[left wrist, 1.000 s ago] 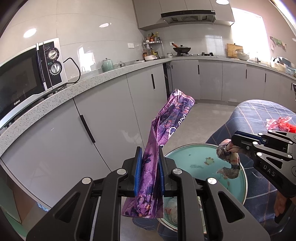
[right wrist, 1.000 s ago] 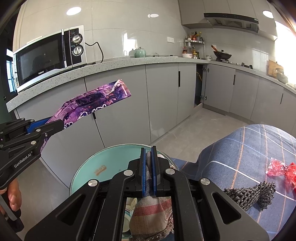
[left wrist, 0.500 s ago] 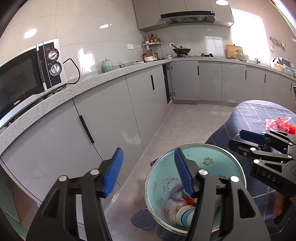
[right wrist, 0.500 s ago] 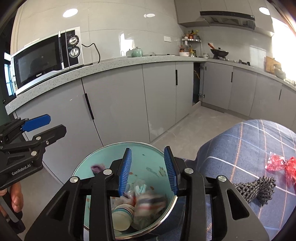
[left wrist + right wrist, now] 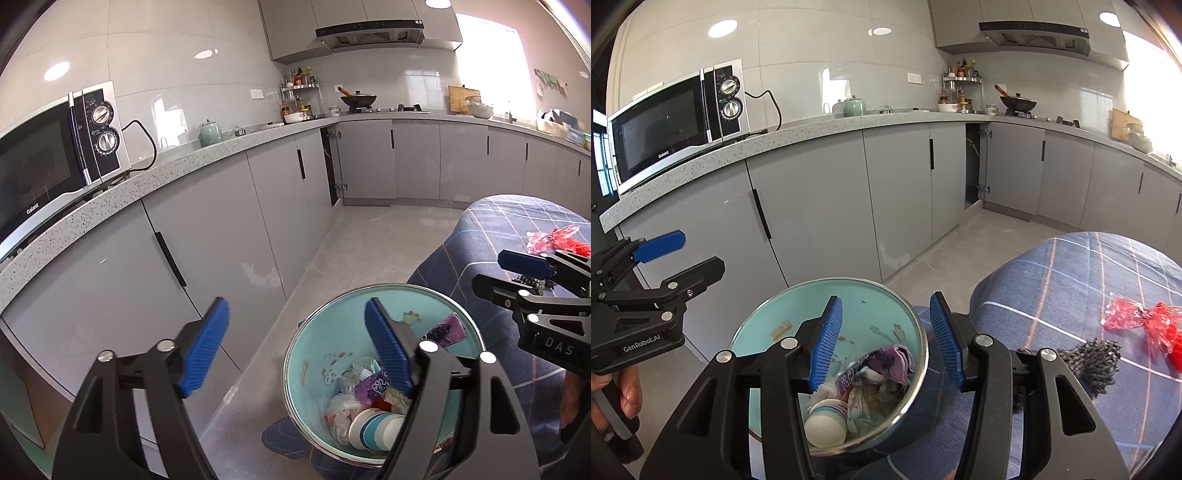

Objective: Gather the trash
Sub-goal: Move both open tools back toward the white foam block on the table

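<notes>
A teal trash bin (image 5: 314, 354) (image 5: 768, 317) stands on the floor beside the table. It holds a purple wrapper (image 5: 441, 332) (image 5: 894, 360), a paper cup (image 5: 373, 430) (image 5: 827, 424), crumpled cloth and plastic. My left gripper (image 5: 297, 345) is open and empty above the bin's left side. My right gripper (image 5: 886, 338) is open and empty above the bin's right rim. A red plastic wrapper (image 5: 1145, 323) (image 5: 554, 238) and a dark mesh scrubber (image 5: 1086, 360) lie on the blue checked tablecloth (image 5: 1071, 266).
Grey kitchen cabinets (image 5: 812, 206) run along the wall behind the bin. A microwave (image 5: 672, 118) and a green teapot (image 5: 855, 107) stand on the speckled counter. The concrete floor (image 5: 369, 240) stretches towards the stove corner.
Both grippers opened. The purple wrapper dropped from my left gripper and the striped cloth from my right gripper into the bin. Both grippers then opened wider.
</notes>
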A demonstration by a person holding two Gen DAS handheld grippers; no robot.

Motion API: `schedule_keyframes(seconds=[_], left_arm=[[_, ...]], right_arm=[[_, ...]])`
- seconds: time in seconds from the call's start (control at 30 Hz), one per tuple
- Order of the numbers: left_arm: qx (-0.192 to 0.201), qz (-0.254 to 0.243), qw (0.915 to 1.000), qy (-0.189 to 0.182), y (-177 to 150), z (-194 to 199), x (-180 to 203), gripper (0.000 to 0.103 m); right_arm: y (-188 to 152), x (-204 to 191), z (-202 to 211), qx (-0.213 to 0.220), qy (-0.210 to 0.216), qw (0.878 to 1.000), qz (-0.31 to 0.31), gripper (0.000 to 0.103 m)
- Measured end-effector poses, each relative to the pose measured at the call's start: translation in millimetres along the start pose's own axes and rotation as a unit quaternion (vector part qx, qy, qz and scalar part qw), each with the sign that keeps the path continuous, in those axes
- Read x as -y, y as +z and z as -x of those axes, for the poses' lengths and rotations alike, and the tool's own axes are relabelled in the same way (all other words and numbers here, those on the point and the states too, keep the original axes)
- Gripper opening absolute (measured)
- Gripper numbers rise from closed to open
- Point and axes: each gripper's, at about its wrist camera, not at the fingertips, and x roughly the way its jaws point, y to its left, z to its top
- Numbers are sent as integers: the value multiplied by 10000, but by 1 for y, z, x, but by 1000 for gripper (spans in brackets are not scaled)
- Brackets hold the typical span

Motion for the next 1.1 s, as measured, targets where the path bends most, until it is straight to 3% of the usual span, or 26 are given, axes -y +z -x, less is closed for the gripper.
schedule_keyframes(seconds=[0.2, 0.33, 0.67, 0.93, 1.1], left_arm=[[-4, -42, 9999, -139, -2, 2, 9, 85], [-52, -168, 9991, -398, -6, 4, 29, 86], [141, -785, 9910, -1073, -1, 20, 117, 91], [199, -1185, 9824, -1428, 12, 6, 184, 93], [-31, -1320, 9797, -1511, 12, -18, 214, 93]], right_arm=[[-14, 19, 25, -112, -353, 9992, 122, 57], [-31, 53, 54, -250, -732, 9970, -78, 59], [-76, 157, 134, -642, -1827, 9779, -786, 73], [-99, 184, 142, -1052, -1821, 9732, -935, 79], [-106, 185, 132, -1281, -1678, 9725, -988, 79]])
